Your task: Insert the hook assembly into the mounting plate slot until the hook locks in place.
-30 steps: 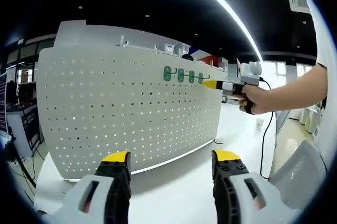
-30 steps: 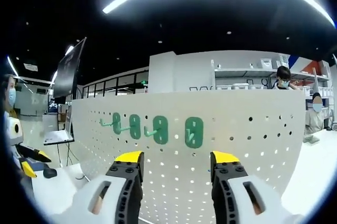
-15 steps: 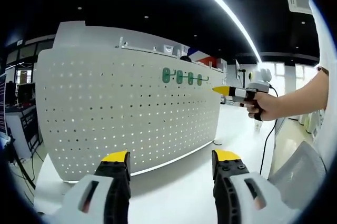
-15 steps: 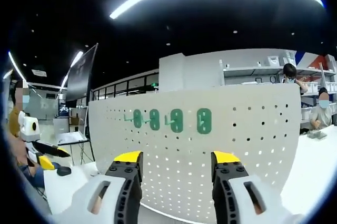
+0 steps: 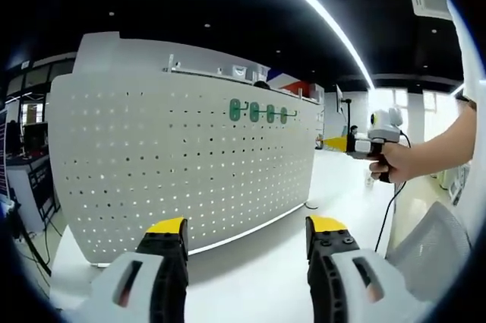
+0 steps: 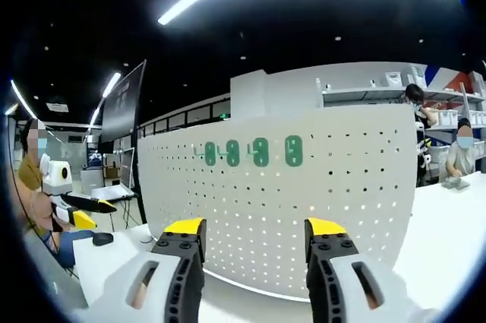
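Note:
A white perforated mounting plate (image 5: pixel 167 171) stands upright on the table. Several green hook assemblies (image 5: pixel 258 112) hang in a row near its upper right. My left gripper (image 5: pixel 247 233) is open and holds nothing, low in front of the plate and well short of it. In the same view a hand holds my right gripper (image 5: pixel 351 143) off the plate's right end, apart from the hooks. In the right gripper view the plate (image 6: pixel 304 201) and the green hooks (image 6: pixel 250 152) lie ahead of my open, bare right gripper (image 6: pixel 255 233). The left gripper (image 6: pixel 76 205) shows at far left.
The plate rests on a white tabletop (image 5: pixel 258 277). A black cable (image 5: pixel 386 209) hangs from the right gripper, and a grey chair back (image 5: pixel 433 243) is at lower right. Shelves and seated people (image 6: pixel 462 159) are behind the plate.
The right gripper has drawn back from the green hooks, away from the plate's right end, so the plate looks smaller in its view. The left gripper has stayed put.

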A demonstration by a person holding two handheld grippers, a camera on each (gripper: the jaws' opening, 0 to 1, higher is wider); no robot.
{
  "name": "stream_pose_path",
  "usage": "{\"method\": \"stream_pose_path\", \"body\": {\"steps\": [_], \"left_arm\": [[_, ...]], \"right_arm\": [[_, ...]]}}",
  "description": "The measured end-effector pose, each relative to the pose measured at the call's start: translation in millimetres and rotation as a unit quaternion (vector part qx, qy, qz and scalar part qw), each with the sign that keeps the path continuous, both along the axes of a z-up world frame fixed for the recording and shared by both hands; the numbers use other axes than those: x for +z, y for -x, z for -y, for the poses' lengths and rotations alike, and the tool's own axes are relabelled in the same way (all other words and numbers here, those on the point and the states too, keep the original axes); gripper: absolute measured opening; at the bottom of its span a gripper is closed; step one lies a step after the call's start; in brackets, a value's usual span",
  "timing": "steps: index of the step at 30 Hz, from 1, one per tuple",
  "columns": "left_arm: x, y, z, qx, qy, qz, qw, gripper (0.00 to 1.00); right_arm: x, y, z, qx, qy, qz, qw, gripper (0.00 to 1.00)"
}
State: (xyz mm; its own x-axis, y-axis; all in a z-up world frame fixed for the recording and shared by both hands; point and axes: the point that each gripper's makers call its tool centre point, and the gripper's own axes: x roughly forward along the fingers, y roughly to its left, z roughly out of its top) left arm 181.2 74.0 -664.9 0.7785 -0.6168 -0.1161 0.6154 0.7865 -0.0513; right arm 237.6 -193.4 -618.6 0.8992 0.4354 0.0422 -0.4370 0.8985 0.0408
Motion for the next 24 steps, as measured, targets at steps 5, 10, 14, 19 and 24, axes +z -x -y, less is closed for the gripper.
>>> {"method": "stream_pose_path", "body": {"steps": [5, 10, 14, 19, 24], "left_arm": [[2.5, 1.3, -0.7, 0.000, -0.001, 0.002, 1.0000, 0.65], [2.1, 3.6, -1.8, 0.000, -0.002, 0.003, 1.0000, 0.65], [3.0, 5.6, -3.5, 0.000, -0.002, 0.004, 1.0000, 0.65], [4.3, 7.0, -7.9, 0.004, -0.005, 0.006, 1.0000, 0.67], [4.6, 8.6, -12.2, 0.006, -0.011, 0.008, 0.9999, 0.68]], "right_arm": [[-9.2, 13.4, 2.6, -0.003, 0.000, -0.009, 1.0000, 0.51], [-16.7, 23.8, 3.9, -0.001, 0.000, -0.016, 0.9999, 0.52], [-21.4, 32.0, 2.3, 0.001, 0.000, -0.022, 0.9998, 0.53], [-31.1, 43.3, 0.3, 0.006, 0.000, -0.031, 0.9995, 0.55], [-36.2, 53.1, -1.5, 0.012, 0.001, -0.037, 0.9993, 0.57]]}}
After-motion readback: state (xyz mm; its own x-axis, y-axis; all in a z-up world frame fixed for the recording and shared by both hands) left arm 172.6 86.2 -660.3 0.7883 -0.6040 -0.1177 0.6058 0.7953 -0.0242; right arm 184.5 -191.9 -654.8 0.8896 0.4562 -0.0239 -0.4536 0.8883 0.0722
